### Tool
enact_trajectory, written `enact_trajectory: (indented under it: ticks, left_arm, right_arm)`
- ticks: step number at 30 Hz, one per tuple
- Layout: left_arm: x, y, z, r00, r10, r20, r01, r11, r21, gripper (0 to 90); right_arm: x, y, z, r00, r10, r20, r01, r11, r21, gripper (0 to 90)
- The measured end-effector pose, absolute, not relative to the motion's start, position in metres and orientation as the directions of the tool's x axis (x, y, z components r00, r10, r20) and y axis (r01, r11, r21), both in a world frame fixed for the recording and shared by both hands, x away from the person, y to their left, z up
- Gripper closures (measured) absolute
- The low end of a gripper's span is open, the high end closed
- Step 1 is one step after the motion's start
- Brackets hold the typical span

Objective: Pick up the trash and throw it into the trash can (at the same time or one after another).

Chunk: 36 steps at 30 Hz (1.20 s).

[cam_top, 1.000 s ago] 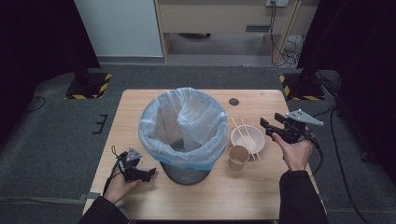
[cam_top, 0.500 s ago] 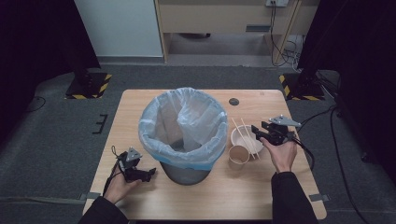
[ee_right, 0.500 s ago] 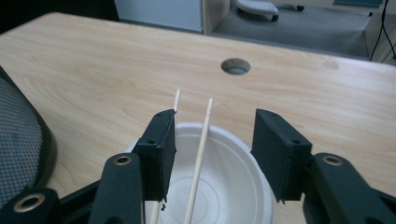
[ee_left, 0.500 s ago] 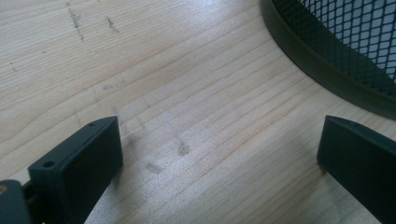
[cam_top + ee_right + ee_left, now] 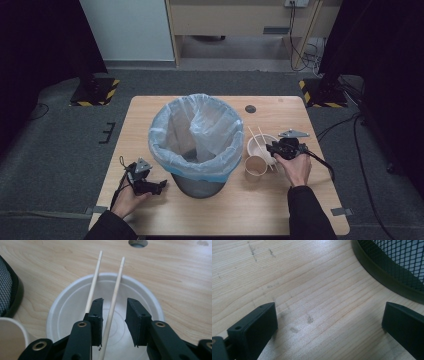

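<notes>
Two wooden chopsticks lie across a white bowl on the table's right half. A paper cup stands in front of the bowl. My right gripper hangs low over the bowl, open. In the right gripper view one chopstick runs between the jaws of that gripper, untouched by either pad. The other chopstick passes outside the left jaw. My left gripper rests open on the table left of the bin; between its wide jaws there is bare wood.
The mesh bin with its pale blue liner stands mid-table; its dark base is close to the left gripper. The bin's edge and the cup sit left of the bowl. A round hole lies behind the bowl.
My right gripper has come in from the table's right edge, leftward and down, to the bowl and chopsticks. The left gripper has stayed where it was.
</notes>
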<state>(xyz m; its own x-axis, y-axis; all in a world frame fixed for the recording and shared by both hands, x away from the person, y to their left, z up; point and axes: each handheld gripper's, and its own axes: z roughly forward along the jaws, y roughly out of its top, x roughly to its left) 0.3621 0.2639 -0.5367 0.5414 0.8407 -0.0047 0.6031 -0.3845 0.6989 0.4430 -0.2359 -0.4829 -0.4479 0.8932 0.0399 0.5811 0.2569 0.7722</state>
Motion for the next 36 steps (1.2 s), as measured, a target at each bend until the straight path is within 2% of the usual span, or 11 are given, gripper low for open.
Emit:
enact_trajectory:
  ticks: [9, 19, 31, 36]
  left_arm:
    - [0.362, 0.264, -0.537, 0.541, 0.841, -0.004, 0.604, -0.385, 0.698, 0.0]
    - [0.362, 0.264, -0.537, 0.541, 0.841, -0.004, 0.604, -0.385, 0.698, 0.0]
    - [0.362, 0.264, -0.537, 0.541, 0.841, -0.004, 0.604, -0.385, 0.698, 0.0]
    - [0.362, 0.264, -0.537, 0.541, 0.841, -0.004, 0.604, -0.386, 0.698, 0.0]
  right_arm:
    - [0.444, -0.235, -0.492, -0.45, 0.892, 0.051, 0.625, 0.274, 0.731, 70.9]
    - [0.445, -0.239, -0.495, -0.442, 0.892, 0.096, 0.657, 0.249, 0.712, 85.1]
    - [0.442, -0.246, -0.482, -0.436, 0.891, 0.128, 0.629, 0.2, 0.751, 85.7]
    - [0.436, -0.253, -0.459, -0.438, 0.888, 0.143, 0.574, 0.153, 0.805, 85.7]
